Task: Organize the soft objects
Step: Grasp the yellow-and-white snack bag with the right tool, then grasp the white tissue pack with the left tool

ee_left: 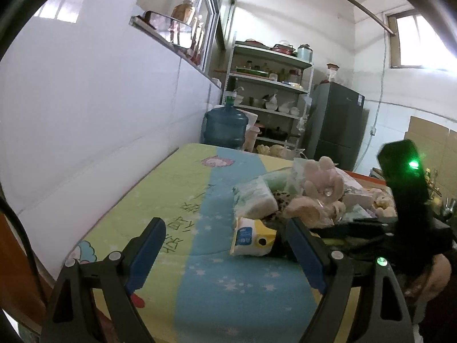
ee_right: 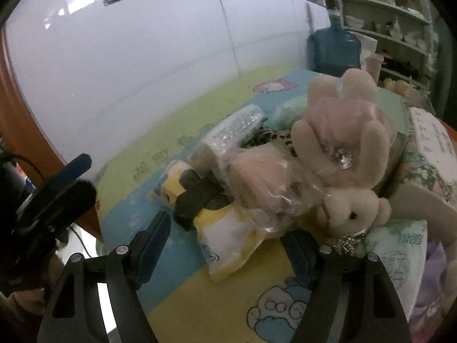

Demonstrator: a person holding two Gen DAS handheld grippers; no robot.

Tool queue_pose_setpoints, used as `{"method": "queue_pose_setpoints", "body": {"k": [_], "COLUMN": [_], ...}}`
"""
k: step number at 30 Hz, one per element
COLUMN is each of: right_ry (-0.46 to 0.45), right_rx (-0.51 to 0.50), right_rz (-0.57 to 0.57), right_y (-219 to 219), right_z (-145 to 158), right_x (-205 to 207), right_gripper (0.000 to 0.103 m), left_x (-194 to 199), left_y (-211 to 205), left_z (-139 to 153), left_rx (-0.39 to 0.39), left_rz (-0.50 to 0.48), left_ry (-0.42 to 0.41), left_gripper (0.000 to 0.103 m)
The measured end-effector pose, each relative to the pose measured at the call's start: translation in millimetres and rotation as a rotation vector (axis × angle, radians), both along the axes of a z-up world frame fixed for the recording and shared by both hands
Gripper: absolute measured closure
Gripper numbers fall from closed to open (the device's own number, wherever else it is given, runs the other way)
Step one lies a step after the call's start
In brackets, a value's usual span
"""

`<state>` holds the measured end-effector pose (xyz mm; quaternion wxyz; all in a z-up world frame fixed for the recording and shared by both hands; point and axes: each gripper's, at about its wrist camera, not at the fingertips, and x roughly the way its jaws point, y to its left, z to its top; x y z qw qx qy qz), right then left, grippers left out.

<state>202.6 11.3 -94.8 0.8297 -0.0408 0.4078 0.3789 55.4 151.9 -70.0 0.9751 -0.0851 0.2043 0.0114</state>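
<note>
we log: left gripper (ee_left: 225, 251) wide open, empty, over quilt (ee_left: 160, 200). right gripper (ee_right: 228, 243) wide open, yellow tissue pack (ee_right: 228, 237) btwn fingers, not clamped; pink plush (ee_right: 337, 148) just behind.

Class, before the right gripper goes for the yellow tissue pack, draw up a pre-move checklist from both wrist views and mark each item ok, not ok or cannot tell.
1. Right gripper open: ok, jaws spread wide.
2. Right gripper empty: ok.
3. Yellow tissue pack between the fingers: ok, its near end sits there.
4. Pack free of the pile: not ok, plush bunny in plastic wrap lies over its far end.
5. Left gripper out of the way: ok, open, short of the pile.
6. Drop-off spot: cannot tell.
</note>
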Motion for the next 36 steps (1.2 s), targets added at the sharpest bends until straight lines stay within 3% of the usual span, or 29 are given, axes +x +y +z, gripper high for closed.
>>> {"method": "queue_pose_setpoints", "body": {"k": [4,8,11,15,17,19,22,26,32,36], "right_ry": [0.057,0.007,-0.024,0.007,0.038,0.066,0.044,0.025,0.083,0.088], "right_rx": [0.025,-0.005,-0.018,0.012,0.003,-0.002,-0.061,-0.076,0.032,0.088], "right_rz": [0.066,0.094,0.066,0.103,0.118,0.128,0.109,0.117,0.138,0.122], "right_y": [0,3,5,19,30,37,41,38,30,10], "right_z": [3,11,14,12,6,1,-3,-2,-4,0], "right_x": [-25,-44,-40,-26,-18,-10,-3,-7,-26,-46], "right_gripper": [0.024,0.024,0.024,0.024,0.024,0.028,0.049,0.055,0.061,0.061], "left_x": [3,2,-1,-3,-3,-2,-1,3,20,44], "left_y": [7,13,17,19,20,23,30,33,31,26], "left_z": [-4,-5,-5,-5,-5,-8,-10,-11,2,17], "left_rx": [-0.017,-0.035,-0.037,-0.038,-0.028,-0.025,-0.055,-0.042,-0.048,-0.132], "left_rz": [0.013,0.027,0.039,0.052,0.073,0.091,0.084,0.086,-0.016,-0.149], "left_ry": [0.011,0.014,0.010,0.007,0.014,0.028,0.033,0.045,0.055,0.064], "left_gripper": [0.016,0.016,0.016,0.016,0.022,0.024,0.024,0.024,0.024,0.024]}}
